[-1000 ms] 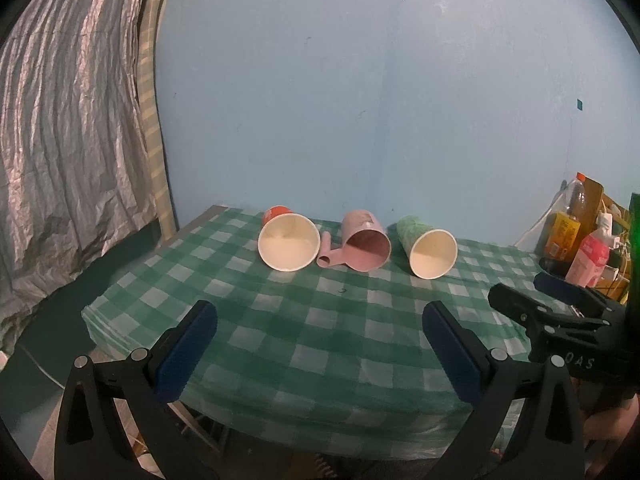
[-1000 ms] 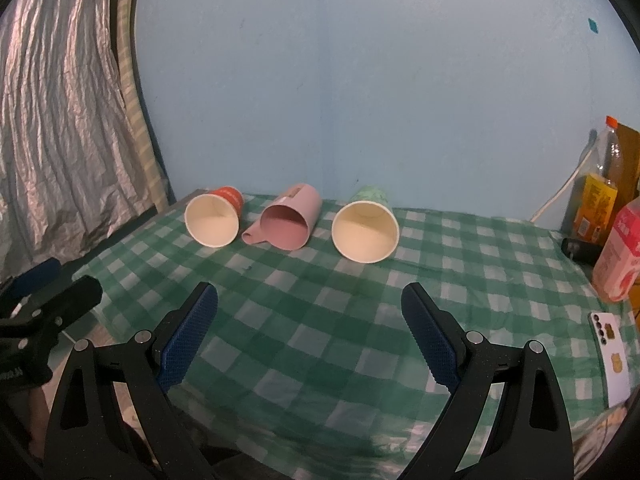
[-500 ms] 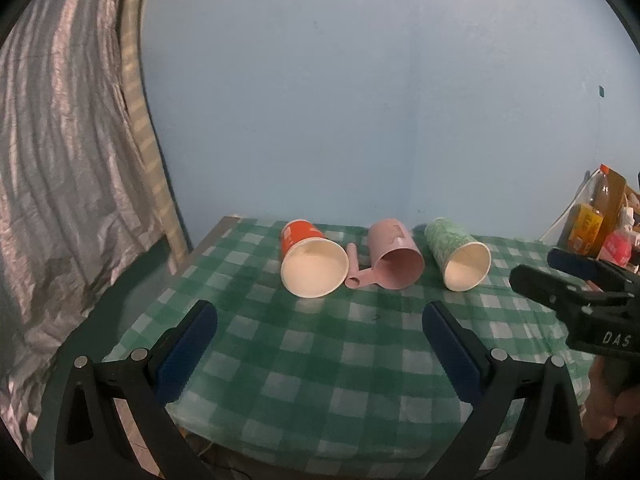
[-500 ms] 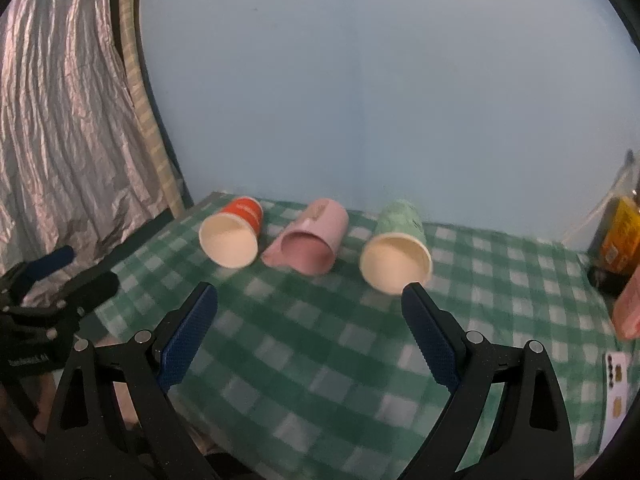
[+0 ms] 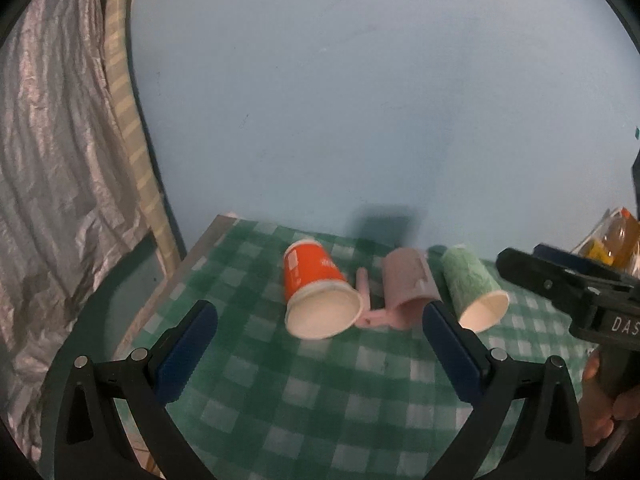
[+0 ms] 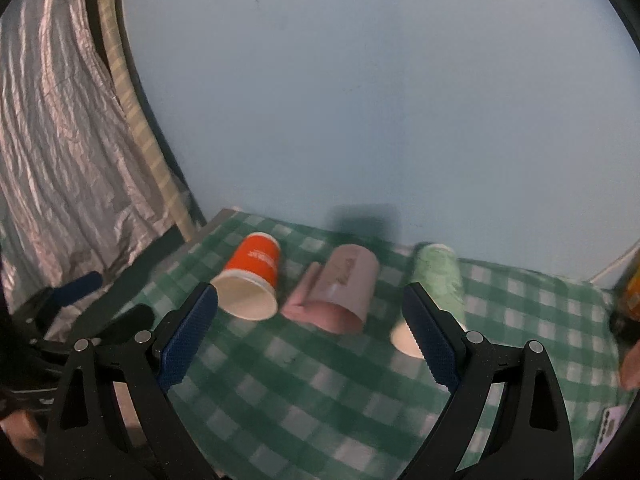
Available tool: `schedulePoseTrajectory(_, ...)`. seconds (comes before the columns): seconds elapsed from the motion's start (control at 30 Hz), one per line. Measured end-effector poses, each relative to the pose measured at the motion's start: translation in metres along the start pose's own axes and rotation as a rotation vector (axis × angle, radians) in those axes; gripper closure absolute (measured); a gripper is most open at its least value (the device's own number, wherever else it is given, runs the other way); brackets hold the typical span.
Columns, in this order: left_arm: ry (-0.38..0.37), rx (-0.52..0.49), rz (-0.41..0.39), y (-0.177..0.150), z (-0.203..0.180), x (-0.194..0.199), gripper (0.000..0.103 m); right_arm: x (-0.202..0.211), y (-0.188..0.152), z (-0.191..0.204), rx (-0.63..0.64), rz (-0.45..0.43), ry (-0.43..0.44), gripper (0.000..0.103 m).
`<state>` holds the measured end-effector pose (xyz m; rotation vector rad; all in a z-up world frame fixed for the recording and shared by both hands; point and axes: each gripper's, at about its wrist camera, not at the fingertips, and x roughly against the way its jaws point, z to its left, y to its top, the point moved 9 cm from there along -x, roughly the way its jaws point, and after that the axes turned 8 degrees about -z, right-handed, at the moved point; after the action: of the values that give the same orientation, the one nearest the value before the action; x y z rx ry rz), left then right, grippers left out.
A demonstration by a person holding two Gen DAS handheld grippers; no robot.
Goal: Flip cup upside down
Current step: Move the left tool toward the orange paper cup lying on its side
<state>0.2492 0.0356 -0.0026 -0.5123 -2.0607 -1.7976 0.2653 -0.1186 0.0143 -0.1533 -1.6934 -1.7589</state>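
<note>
The bench [image 5: 320, 400] wears a green-checked cloth; ahead of the left hand-held gripper [image 5: 320, 344] lie an orange cup [image 5: 314, 286], a pink mug [image 5: 404, 288] and a green cup [image 5: 472, 280], all on their sides.

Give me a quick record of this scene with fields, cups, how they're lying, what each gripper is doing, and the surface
Surface: green checked tablecloth
Cups: orange paper cup, pink mug, green paper cup
Cup state: all three on their sides, mouths toward the cameras
Order: orange, pink, green, left to right
Left gripper: open, holding nothing
Right gripper: open, holding nothing
Task status: no cup flipped yet
</note>
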Motion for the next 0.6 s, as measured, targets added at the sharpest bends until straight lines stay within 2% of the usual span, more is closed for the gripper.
schedulePoseTrajectory(0.07,0.035,-0.003,0.015,0.006,0.005,-0.013,0.0,-0.012,0.005,0.002,-0.038,0.038,0.04,0.011)
schedulePoseTrajectory(0.27,0.073,-0.004,0.071,0.019,0.013,-0.057,0.0,-0.062,0.012,-0.003,-0.183,0.166,0.13,0.011)
schedulePoseTrajectory(0.4,0.074,0.031,0.189,0.012,0.015,-0.098,0.0,-0.1,0.008,-0.008,-0.273,0.272,0.163,0.011)
schedulePoseTrajectory(0.6,0.089,0.082,0.313,-0.009,0.021,-0.142,0.0,-0.132,0.007,-0.006,-0.331,0.346,0.192,0.011)
